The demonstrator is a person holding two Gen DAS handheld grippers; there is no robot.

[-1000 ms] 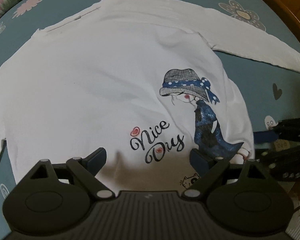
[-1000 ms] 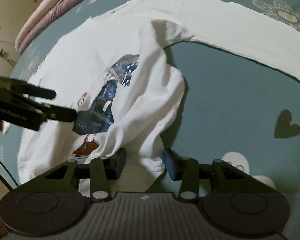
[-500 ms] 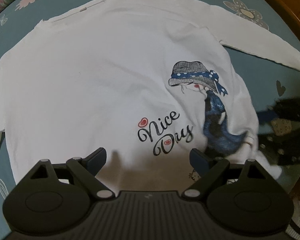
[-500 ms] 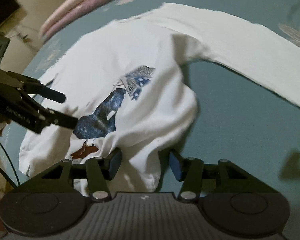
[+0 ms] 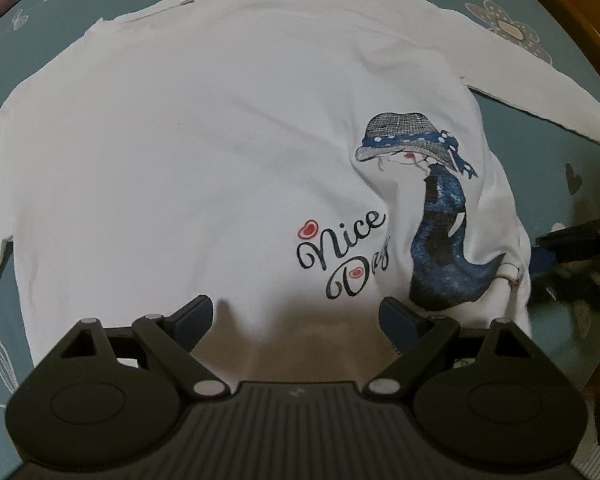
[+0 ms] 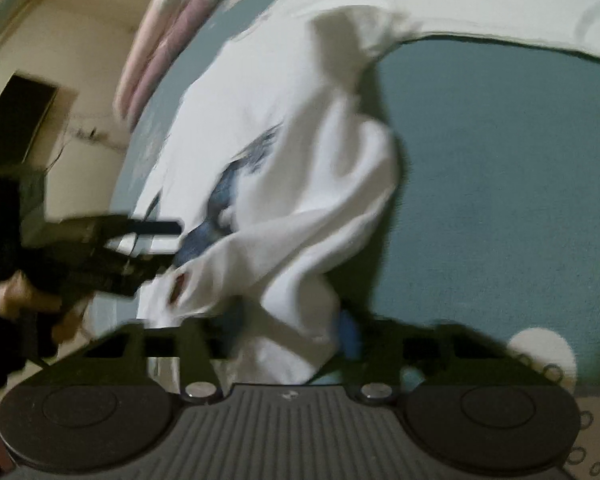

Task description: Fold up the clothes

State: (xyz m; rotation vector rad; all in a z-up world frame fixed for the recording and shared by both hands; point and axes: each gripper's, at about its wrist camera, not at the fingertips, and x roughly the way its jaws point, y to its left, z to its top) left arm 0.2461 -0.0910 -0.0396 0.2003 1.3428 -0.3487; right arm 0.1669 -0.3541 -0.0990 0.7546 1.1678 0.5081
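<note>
**Shirt corner could slip out and flop back**

Shirt (image 5: pixel 204 152) is white with long sleeves, and it lies spread out on a teal bed cover (image 6: pixel 500 180) with little flowers and hearts on it. It has a picture of a girl in a hat (image 5: pixel 420 184) and the words "Nice Day".

The left gripper (image 5: pixel 296 314) has its jaws wide apart. They hang just over the bottom edge of the shirt, and nothing is between them. White cloth fills the space in front of them.

The right gripper (image 6: pixel 290 328) has a bunch of the shirt's bottom corner between its jaws. The cloth rises up from the bed and hangs in loose folds just ahead of the jaws. This view is very blurry (everything looks smeared), so I cannot tell if the jaws are pinched tight on the cloth or only close around it.

What could go wrong? If the pinch is weak, the corner might slide out and the fold would fall flat again. The lifted part is bunched and twisted, so the fold could land crooked with lumps in it. The far sleeve (image 5: pixel 540 84) is stretched out ahead and to the right of the left jaws, and a hard pull might drag it along. The left jaws hold nothing down, so the whole shirt may slide on the cover.
</note>
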